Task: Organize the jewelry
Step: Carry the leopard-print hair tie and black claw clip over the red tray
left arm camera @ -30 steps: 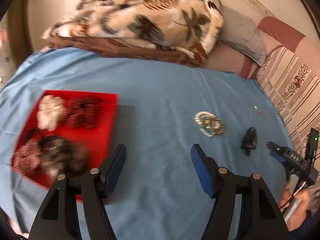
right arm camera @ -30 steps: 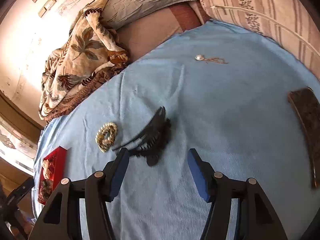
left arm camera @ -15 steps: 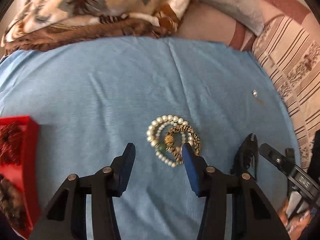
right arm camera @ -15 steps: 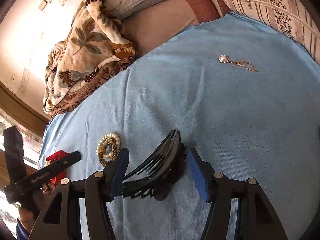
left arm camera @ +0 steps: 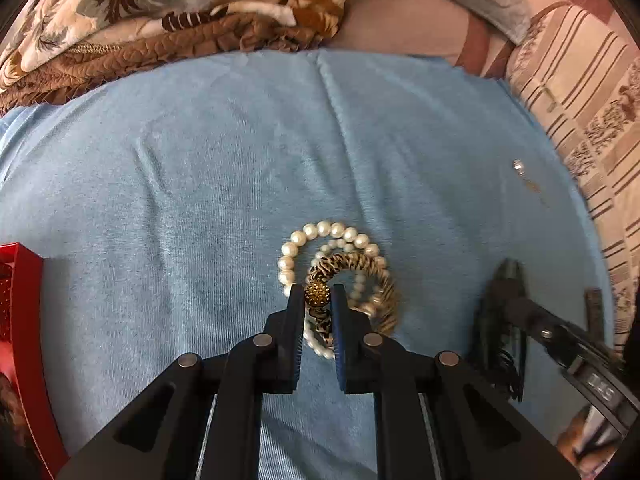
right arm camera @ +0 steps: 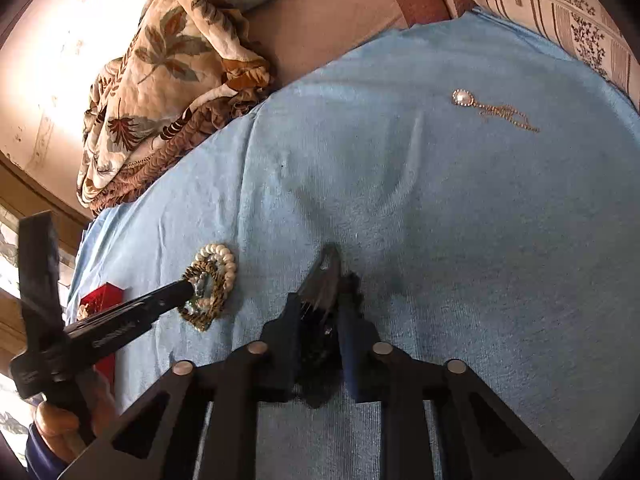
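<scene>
A bundle of pearl and gold-brown bracelets (left arm camera: 340, 264) lies on the blue cloth (left arm camera: 200, 184). My left gripper (left arm camera: 317, 296) is shut on the bundle at its gold bead. The bundle also shows in the right wrist view (right arm camera: 212, 276) with the left gripper (right arm camera: 188, 286) on it. My right gripper (right arm camera: 320, 308) is shut on a black claw hair clip (right arm camera: 326, 276), which rests on the cloth. The clip (left arm camera: 502, 320) shows blurred in the left wrist view. A pearl pendant on a gold chain (right arm camera: 492, 108) lies far right on the cloth, also seen small in the left wrist view (left arm camera: 524, 174).
A red tray (left arm camera: 20, 320) with hair ties sits at the left edge; it shows in the right wrist view (right arm camera: 102, 296) too. A floral quilt (left arm camera: 180, 8) and pillows lie at the back. A striped cushion (left arm camera: 592, 100) borders the right.
Both grippers have closed: the left on the bracelet bundle, the right on the black hair clip. The left gripper moved right from the red tray to the bracelets.
</scene>
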Demonstrator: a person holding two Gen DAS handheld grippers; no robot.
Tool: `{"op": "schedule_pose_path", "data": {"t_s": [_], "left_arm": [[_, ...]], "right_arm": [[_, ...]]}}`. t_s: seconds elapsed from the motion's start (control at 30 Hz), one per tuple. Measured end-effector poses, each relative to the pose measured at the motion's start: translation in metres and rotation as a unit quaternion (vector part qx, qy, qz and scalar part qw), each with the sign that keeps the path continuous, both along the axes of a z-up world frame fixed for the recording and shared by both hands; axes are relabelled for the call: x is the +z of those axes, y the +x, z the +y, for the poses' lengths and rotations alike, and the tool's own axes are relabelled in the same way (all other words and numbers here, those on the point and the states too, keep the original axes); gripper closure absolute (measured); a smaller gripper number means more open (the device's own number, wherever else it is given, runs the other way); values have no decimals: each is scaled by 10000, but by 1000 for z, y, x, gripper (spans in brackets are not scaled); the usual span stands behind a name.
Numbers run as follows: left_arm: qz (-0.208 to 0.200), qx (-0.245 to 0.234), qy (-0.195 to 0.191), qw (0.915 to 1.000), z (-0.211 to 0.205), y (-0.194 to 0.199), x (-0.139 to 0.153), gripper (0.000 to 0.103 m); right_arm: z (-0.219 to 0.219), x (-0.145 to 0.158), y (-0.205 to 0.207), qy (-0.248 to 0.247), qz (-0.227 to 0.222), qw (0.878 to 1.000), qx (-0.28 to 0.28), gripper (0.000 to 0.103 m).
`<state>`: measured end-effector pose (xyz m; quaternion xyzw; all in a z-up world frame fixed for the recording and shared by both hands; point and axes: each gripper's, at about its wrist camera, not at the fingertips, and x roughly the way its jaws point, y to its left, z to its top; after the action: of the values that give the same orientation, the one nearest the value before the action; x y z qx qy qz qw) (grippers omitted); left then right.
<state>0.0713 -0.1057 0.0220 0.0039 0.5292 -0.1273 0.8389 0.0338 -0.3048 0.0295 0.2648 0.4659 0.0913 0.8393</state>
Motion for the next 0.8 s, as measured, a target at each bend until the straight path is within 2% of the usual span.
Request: {"op": "schedule_pose_path", "data": {"t_s": [0.07, 0.23, 0.43, 0.5, 0.63, 0.7, 0.77, 0.8], "left_arm": [[-96, -14, -157, 9998, 4, -9, 13, 91], [-202, -62, -656, 9976, 28, -37, 41, 91], [129, 116, -1209, 9925, 72, -62, 41, 91], [242, 246, -1210, 9921, 87, -70, 31, 91], [396, 602, -956, 9928, 114, -76, 9, 91], [344, 784, -733, 9936, 125, -77, 4, 91], [274, 891, -636, 9936, 134, -78, 4, 91], [250, 935, -655, 9931, 138, -78, 4, 91]], "right_arm": [[-1, 2, -2, 12, -62, 10000, -18, 91], [1, 11, -10, 105, -208, 9997, -32, 94], [7, 16, -23, 257, -252, 9993, 87, 96], [15, 18, -28, 335, -271, 9987, 281, 96], [25, 21, -33, 539, -343, 9965, 533, 95], [20, 27, -37, 541, -495, 9966, 363, 85], [13, 28, -40, 361, -559, 9978, 79, 46], [10, 28, -42, 276, -573, 9980, -71, 43]]}}
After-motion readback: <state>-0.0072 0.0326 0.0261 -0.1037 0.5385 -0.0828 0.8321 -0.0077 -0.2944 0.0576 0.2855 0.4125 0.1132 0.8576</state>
